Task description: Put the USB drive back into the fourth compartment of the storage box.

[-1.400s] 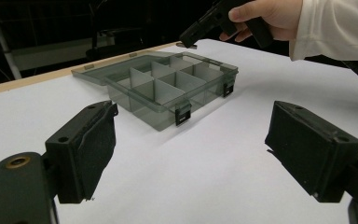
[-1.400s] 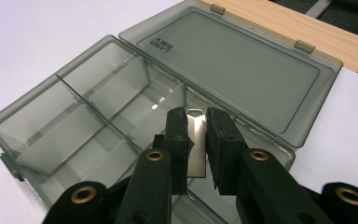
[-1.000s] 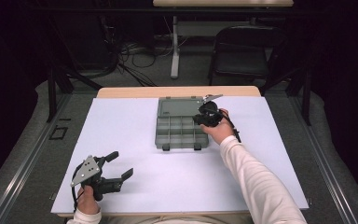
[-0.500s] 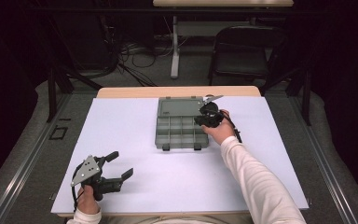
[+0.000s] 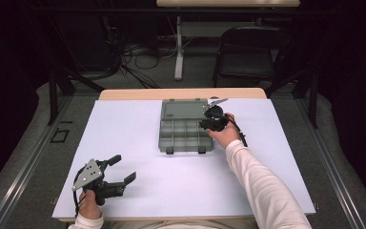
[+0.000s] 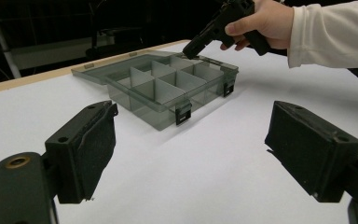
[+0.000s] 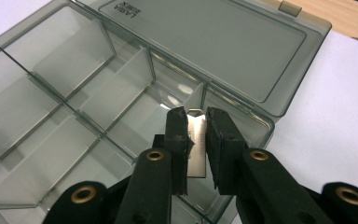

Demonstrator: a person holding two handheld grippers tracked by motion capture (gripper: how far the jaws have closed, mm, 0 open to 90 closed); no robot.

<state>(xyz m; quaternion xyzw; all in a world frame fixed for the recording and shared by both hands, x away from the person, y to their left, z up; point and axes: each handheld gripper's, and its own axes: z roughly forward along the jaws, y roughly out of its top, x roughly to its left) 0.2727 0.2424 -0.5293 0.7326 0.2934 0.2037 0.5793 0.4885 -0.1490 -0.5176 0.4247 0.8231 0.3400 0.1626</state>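
A grey see-through compartment box [image 5: 181,134] lies open at the table's middle back, its lid [image 5: 185,109] flat behind it. My right gripper [image 5: 208,123] hovers over the box's right rear compartment, shut on a small silver metal plate [image 7: 196,144] held upright between its jaws. That box [image 7: 74,102] has several bare compartments below the gripper [image 7: 196,116]. My left gripper [image 5: 122,169] stands open near the table's front left, nothing between its pads [image 6: 93,140]. From there the box [image 6: 168,88] and the right gripper [image 6: 200,42] show farther off.
A white sheet [image 5: 138,186] covers the table, whose wooden edge [image 5: 133,94] shows at the back. A dark chair [image 5: 248,52] and cables on the floor lie beyond the table. The right sleeve [image 5: 262,186] crosses the front right.
The right gripper has edged slightly over the box's rear right compartment with the plate. The left gripper has stayed still.
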